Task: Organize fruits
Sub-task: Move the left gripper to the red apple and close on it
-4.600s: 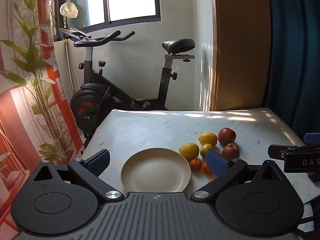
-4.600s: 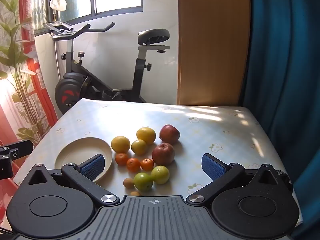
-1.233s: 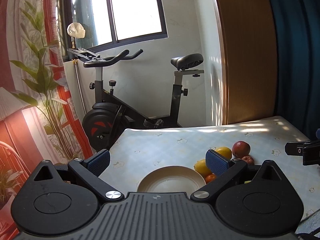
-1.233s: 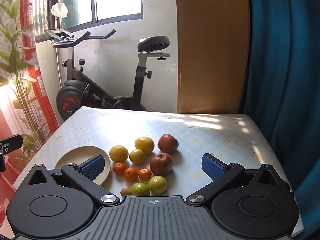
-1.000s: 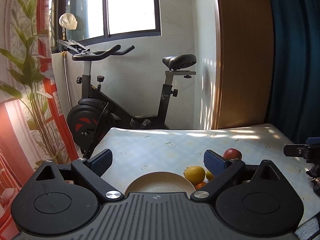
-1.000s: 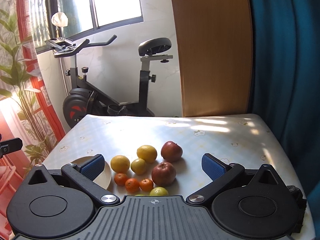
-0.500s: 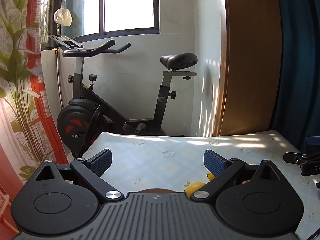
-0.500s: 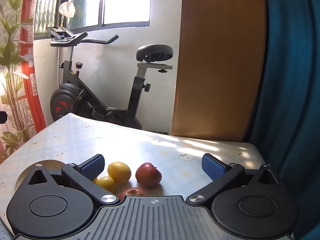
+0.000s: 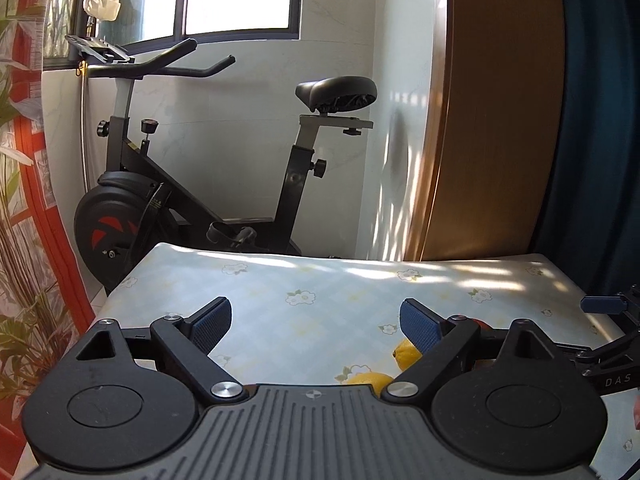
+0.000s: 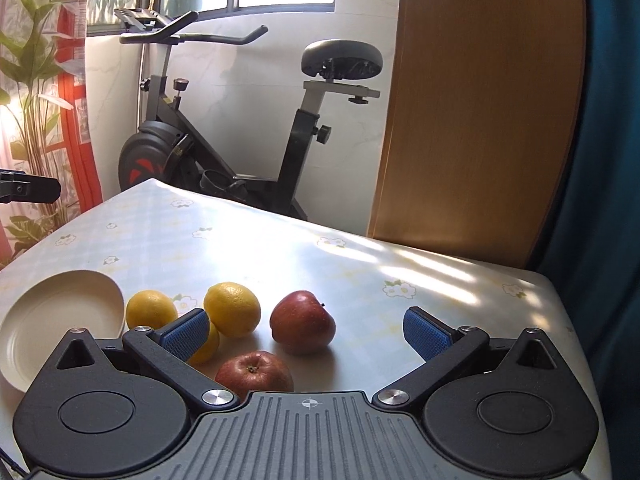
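In the right wrist view, a far red apple (image 10: 303, 328) and a near red apple (image 10: 255, 376) lie on the flowered table (image 10: 280, 252). Yellow citrus fruits (image 10: 231, 309) (image 10: 151, 314) lie left of them, beside a cream plate (image 10: 52, 320). My right gripper (image 10: 306, 330) is open and empty, low over the apples. My left gripper (image 9: 316, 322) is open and empty above the table; yellow fruits (image 9: 406, 354) (image 9: 370, 381) peek out by its right finger. The right gripper shows at the right edge of the left wrist view (image 9: 608, 320).
An exercise bike (image 10: 240, 128) stands behind the table's far edge. A wooden panel (image 10: 476, 112) and a blue curtain (image 10: 600, 160) are at the right. A plant-print curtain (image 9: 24, 200) hangs left. The table's right edge (image 10: 576, 328) is close to my right gripper.
Both grippers have dropped lower and moved forward. The plate and the small oranges and green fruits have slipped out of view below the gripper bodies. Both stay open.
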### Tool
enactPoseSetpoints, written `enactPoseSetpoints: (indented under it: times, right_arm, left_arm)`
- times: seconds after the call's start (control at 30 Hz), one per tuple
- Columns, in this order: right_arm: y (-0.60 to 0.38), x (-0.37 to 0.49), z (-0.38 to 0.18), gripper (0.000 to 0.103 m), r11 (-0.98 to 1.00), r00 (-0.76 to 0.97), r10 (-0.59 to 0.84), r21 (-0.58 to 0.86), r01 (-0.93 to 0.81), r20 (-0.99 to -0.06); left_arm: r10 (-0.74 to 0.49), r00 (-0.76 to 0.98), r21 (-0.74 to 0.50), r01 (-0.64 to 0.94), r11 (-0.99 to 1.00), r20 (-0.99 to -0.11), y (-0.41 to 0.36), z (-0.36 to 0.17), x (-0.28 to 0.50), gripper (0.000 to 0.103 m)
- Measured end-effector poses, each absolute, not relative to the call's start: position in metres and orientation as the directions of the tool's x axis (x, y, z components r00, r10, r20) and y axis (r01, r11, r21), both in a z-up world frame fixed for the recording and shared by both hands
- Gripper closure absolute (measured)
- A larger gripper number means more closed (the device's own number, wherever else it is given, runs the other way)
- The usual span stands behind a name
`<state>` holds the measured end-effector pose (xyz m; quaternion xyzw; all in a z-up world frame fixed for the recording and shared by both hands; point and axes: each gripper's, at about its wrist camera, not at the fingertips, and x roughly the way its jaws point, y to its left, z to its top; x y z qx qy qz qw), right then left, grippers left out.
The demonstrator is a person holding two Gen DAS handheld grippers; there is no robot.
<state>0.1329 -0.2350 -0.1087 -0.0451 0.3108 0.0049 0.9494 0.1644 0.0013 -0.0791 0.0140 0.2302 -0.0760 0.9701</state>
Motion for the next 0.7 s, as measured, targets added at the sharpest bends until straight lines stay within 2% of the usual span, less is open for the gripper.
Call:
enactPoseSetpoints:
  times: [0.1, 0.23, 0.37, 0.5, 0.7]
  right_arm:
    - [-0.243, 0.142, -0.119, 0.000, 0.997, 0.782, 0.009, -0.055, -0.056, -0.624]
    - [-0.251, 0.144, -0.128, 0.000, 0.996, 0.774, 0.011, -0.063, -0.066, -0.632]
    - [-0.255, 0.142, -0.135, 0.000, 0.996, 0.776, -0.008, -0.078, -0.054, -0.631]
    - [-0.261, 0.140, -0.140, 0.000, 0.998, 0.766, -0.004, -0.048, -0.035, -0.643]
    - [-0.268, 0.134, -0.147, 0.001, 0.999, 0.757, 0.042, 0.025, -0.035, -0.653]
  left_arm:
    - [-0.153, 0.883, 0.016, 0.178, 0.984, -0.444, -0.012, -0.085, 0.170, 0.010]
    - [-0.040, 0.847, 0.133, 0.130, 0.983, -0.531, -0.034, -0.092, 0.184, 0.010]
    - [-0.032, 0.854, 0.184, 0.149, 0.972, -0.520, -0.042, -0.097, 0.184, 0.010]
    - [-0.072, 0.838, 0.176, 0.196, 0.965, -0.541, -0.046, -0.099, 0.187, 0.010]
    - [-0.053, 0.814, 0.173, 0.186, 0.967, -0.578, -0.048, -0.106, 0.193, 0.010]
